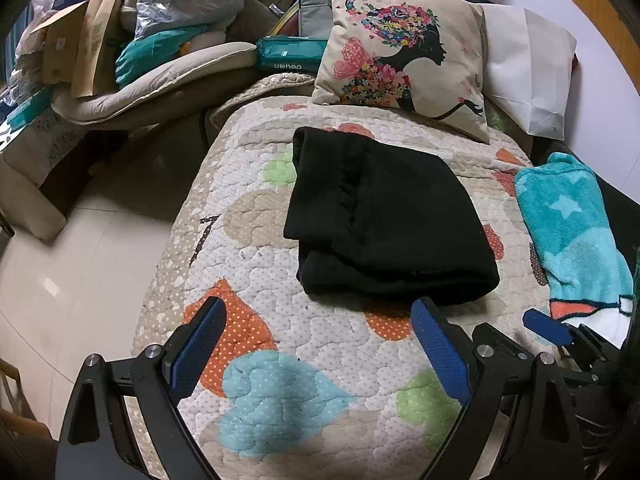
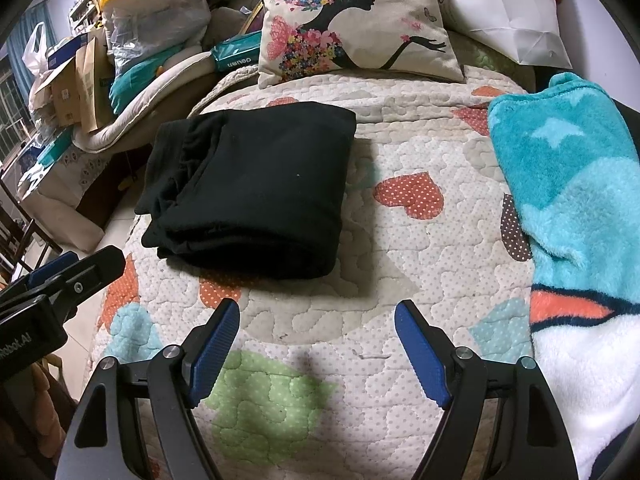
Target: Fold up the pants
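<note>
The black pants [image 1: 384,216] lie folded into a compact stack on the heart-patterned quilt [image 1: 280,336]. They also show in the right wrist view [image 2: 256,188], left of centre. My left gripper [image 1: 320,312] is open and empty, just in front of the stack's near edge. My right gripper [image 2: 318,312] is open and empty, in front of the stack and a little to its right. The right gripper's tip shows at the right edge of the left wrist view [image 1: 548,326]. The left gripper's body shows at the left edge of the right wrist view [image 2: 68,280].
A floral cushion [image 1: 404,56] and a white paper bag [image 1: 532,76] stand behind the pants. A teal fleece blanket [image 2: 580,208] lies on the right. Piled bags, boxes and cushions [image 1: 132,40] fill the far left. Tiled floor [image 1: 80,260] lies left of the quilt's edge.
</note>
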A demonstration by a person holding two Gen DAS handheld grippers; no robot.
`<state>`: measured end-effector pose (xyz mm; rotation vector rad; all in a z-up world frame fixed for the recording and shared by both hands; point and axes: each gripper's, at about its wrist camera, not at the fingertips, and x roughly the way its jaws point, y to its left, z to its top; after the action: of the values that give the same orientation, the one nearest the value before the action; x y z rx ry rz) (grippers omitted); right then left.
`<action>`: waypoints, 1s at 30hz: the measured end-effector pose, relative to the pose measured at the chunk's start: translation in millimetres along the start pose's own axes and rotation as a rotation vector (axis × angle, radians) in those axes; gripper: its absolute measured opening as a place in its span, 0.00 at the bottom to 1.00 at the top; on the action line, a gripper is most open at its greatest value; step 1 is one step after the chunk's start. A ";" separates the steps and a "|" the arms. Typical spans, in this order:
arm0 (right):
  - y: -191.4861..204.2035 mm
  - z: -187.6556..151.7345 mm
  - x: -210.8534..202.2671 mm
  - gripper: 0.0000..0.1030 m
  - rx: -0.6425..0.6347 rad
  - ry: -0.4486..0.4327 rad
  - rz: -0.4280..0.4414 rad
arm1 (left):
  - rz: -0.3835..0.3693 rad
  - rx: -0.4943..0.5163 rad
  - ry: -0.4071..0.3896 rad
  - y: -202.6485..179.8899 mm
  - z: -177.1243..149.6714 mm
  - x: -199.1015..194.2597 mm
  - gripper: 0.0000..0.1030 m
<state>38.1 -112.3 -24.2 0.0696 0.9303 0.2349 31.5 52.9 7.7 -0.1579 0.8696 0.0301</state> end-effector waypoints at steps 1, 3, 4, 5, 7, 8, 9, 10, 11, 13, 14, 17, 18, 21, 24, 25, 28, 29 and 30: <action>0.0 0.1 0.0 0.82 0.000 0.000 0.000 | 0.000 0.001 0.000 0.2 0.0 0.2 0.91; 0.1 0.0 0.0 0.82 -0.001 0.000 0.000 | -0.001 0.001 0.000 0.4 0.2 0.1 0.91; -0.1 -0.2 0.2 0.82 -0.001 0.000 -0.001 | 0.000 0.001 0.001 0.5 0.5 0.1 0.91; -0.2 -0.4 0.7 0.82 -0.002 0.001 0.000 | 0.000 0.000 0.001 0.6 0.7 0.1 0.91; -0.1 -0.6 0.6 0.82 -0.002 0.001 -0.001 | -0.001 0.000 0.001 0.7 1.0 0.2 0.91; -0.1 -0.6 1.0 0.82 -0.004 0.002 -0.001 | -0.003 -0.001 0.003 0.4 0.5 0.3 0.91; 0.0 -0.7 0.9 0.82 -0.003 0.002 -0.001 | -0.004 -0.002 0.003 -0.6 -0.6 0.4 0.91; 0.3 -0.6 0.7 0.82 -0.003 0.002 -0.001 | -0.005 -0.003 0.004 -1.4 -1.4 0.3 0.91; 0.2 -0.6 0.7 0.82 -0.003 0.003 -0.001 | -0.006 -0.003 0.005 -2.3 -2.1 0.2 0.91; 0.1 -0.8 2.1 0.82 -0.004 0.004 -0.002 | -0.006 -0.004 0.005 -2.3 -2.2 0.3 0.91; 0.1 -0.9 2.3 0.82 -0.005 0.004 -0.003 | -0.006 -0.003 0.005 -1.1 -1.3 0.4 0.91; -0.2 -1.2 2.2 0.83 -0.005 0.005 -0.003 | -0.007 -0.003 0.006 -0.1 -0.7 0.4 0.91; 0.6 -0.7 2.0 0.83 -0.005 0.005 -0.003 | -0.007 -0.003 0.005 -0.4 -0.8 0.3 0.91; 0.6 -1.0 2.4 0.83 -0.006 0.005 -0.004 | -0.006 -0.002 0.004 0.2 -0.3 0.3 0.91; 0.7 -1.1 2.8 0.83 -0.006 0.006 -0.005 | -0.003 -0.001 0.001 -0.4 -0.5 -0.2 0.91; 0.8 -1.0 2.7 0.83 -0.006 0.005 -0.005 | 0.000 0.001 -0.005 -0.1 0.4 -1.2 0.91; 0.8 -0.6 2.6 0.83 -0.007 0.001 -0.001 | 0.013 0.008 -0.070 -2.1 3.5 -14.0 0.91; 0.6 -0.4 2.0 0.83 -0.007 -0.005 0.002 | 0.020 0.012 -0.111 -2.8 4.7 -21.6 0.91; 0.8 0.4 0.5 0.83 -0.009 -0.015 0.006 | 0.032 0.019 -0.166 -4.7 5.2 -31.7 0.91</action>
<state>38.6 -111.4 -24.2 0.0661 0.9144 0.2435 15.4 50.2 35.8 -0.1222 0.7061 0.0643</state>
